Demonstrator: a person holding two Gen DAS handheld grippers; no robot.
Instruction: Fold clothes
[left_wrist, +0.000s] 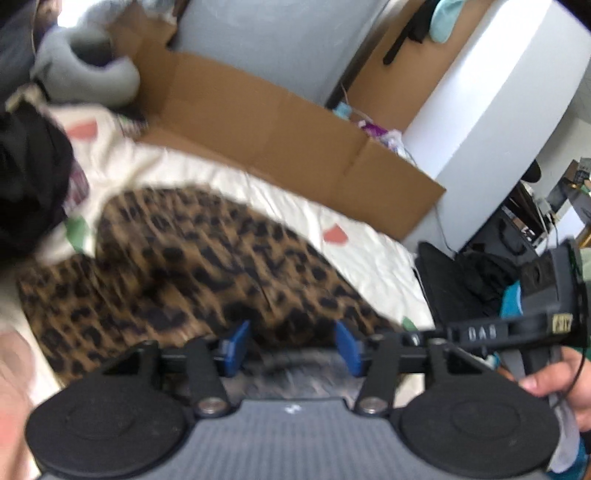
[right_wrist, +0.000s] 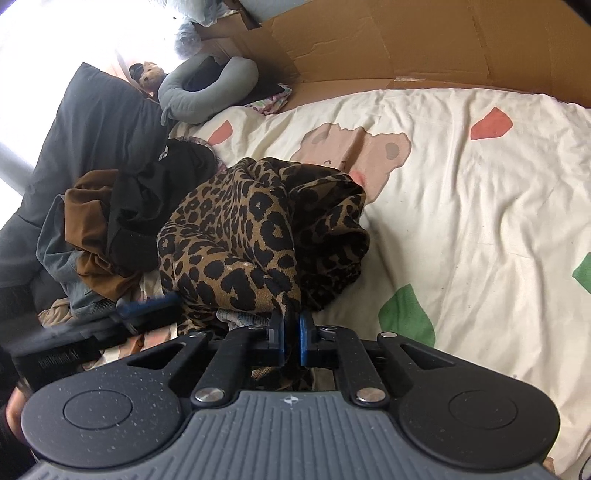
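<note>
A leopard-print garment (right_wrist: 258, 229) lies bunched on the cream bedsheet (right_wrist: 480, 206). My right gripper (right_wrist: 291, 334) is shut on an edge of the garment and holds it lifted. In the left wrist view the same garment (left_wrist: 192, 266) spreads out, blurred, below my left gripper (left_wrist: 291, 343), whose blue fingers (left_wrist: 236, 345) stand wide apart with nothing between them. The left gripper also shows at the left of the right wrist view (right_wrist: 147, 308), beside the garment. The right gripper shows at the right edge of the left wrist view (left_wrist: 517, 328).
A pile of black, brown and grey-blue clothes (right_wrist: 110, 229) lies left of the garment, against a dark pillow (right_wrist: 88, 140). A grey neck pillow (right_wrist: 207, 88) and flattened cardboard (right_wrist: 388, 44) sit at the bed's far edge. Beyond the bed stand a white cabinet (left_wrist: 498, 92) and black bags (left_wrist: 480, 273).
</note>
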